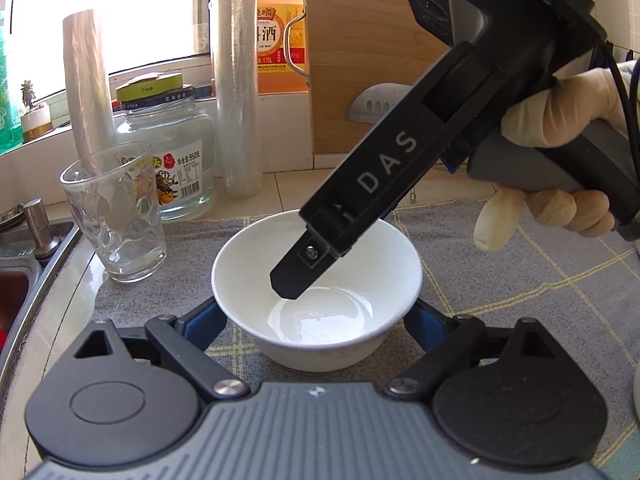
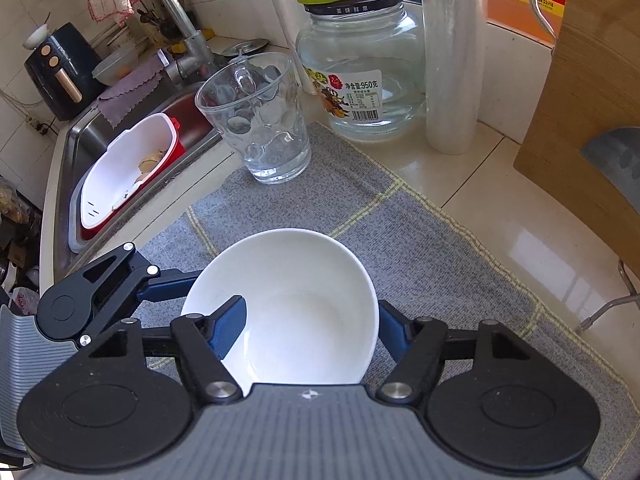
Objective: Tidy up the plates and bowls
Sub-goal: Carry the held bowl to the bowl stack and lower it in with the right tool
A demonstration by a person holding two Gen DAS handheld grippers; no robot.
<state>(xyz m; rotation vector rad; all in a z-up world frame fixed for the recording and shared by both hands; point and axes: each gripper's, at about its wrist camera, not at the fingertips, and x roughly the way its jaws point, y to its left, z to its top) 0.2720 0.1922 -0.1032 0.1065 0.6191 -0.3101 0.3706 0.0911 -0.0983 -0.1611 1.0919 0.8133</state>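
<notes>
A white bowl [image 1: 316, 292] sits upright on the grey checked mat [image 1: 500, 280]; it also shows in the right wrist view [image 2: 296, 308]. My left gripper [image 1: 314, 320] is open, its blue fingers [image 1: 200, 320] spread on both sides of the bowl's outer wall. My right gripper [image 2: 312, 328] reaches down from the upper right. One of its fingers [image 2: 228, 328] is inside the bowl and the other is outside, straddling the near rim. Whether it pinches the rim I cannot tell.
A clear dimpled glass [image 1: 116, 216] stands left of the bowl on the mat. Behind are a glass jar [image 1: 176, 148], plastic wrap rolls [image 1: 236, 80], a wooden board [image 1: 360, 60] and an orange box [image 1: 280, 40]. The sink [image 2: 120, 168] with a red-and-white tub lies left.
</notes>
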